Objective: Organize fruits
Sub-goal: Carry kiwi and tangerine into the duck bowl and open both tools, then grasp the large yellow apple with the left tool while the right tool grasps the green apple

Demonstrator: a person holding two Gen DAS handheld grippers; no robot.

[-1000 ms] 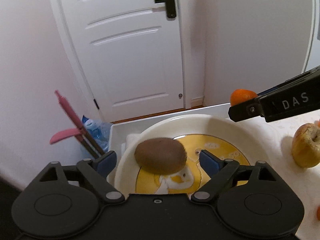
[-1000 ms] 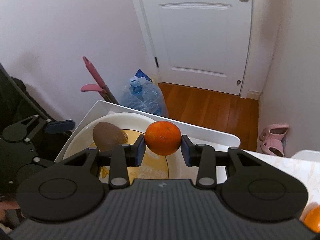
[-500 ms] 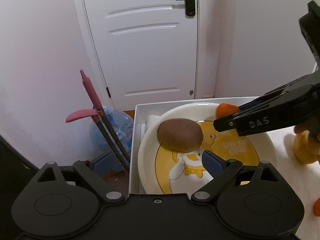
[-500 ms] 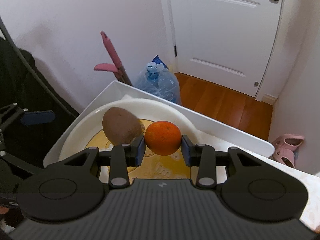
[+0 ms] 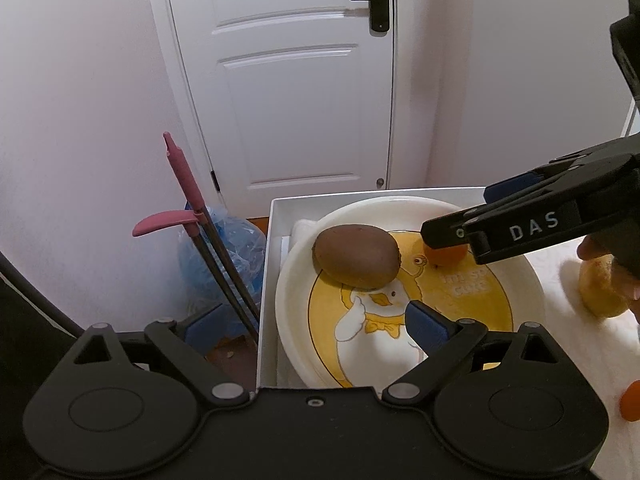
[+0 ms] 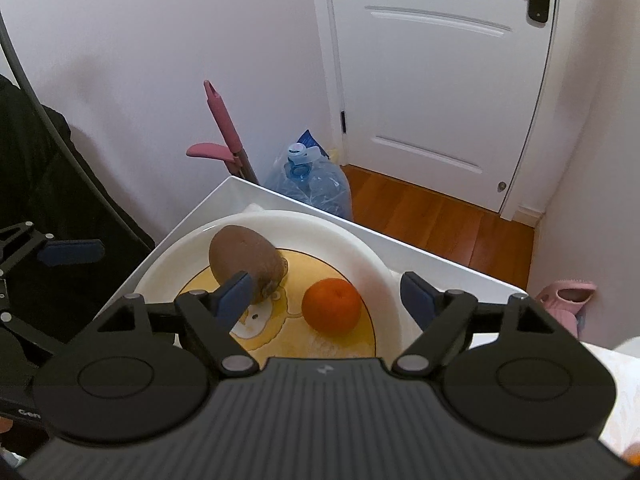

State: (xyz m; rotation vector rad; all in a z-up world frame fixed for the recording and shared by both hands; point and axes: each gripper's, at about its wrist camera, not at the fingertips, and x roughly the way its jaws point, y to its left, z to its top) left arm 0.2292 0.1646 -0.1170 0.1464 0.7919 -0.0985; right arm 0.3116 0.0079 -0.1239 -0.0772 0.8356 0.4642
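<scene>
A white plate (image 5: 528, 276) with a yellow duck picture holds a brown kiwi (image 5: 356, 258) and a small orange (image 5: 446, 255). In the right wrist view the orange (image 6: 331, 306) rests on the plate (image 6: 360, 246) to the right of the kiwi (image 6: 244, 260). My right gripper (image 6: 326, 292) straddles the orange, its jaws opening and its pads clear of the fruit. From the left wrist view, its black finger hides part of the orange. My left gripper (image 5: 316, 326) is open and empty, low over the plate's near left edge.
The plate sits in a white tray (image 5: 272, 280) at the table's corner. A yellowish fruit (image 5: 600, 288) and another orange (image 5: 630, 402) lie on the table to the right. Beyond the edge stand a pink-handled tool (image 5: 188, 184), a blue water bottle (image 6: 308, 184) and a white door.
The right gripper carried the orange down onto the plate and opened, leaving it beside the kiwi. The left gripper drew back from the kiwi toward the plate's left edge.
</scene>
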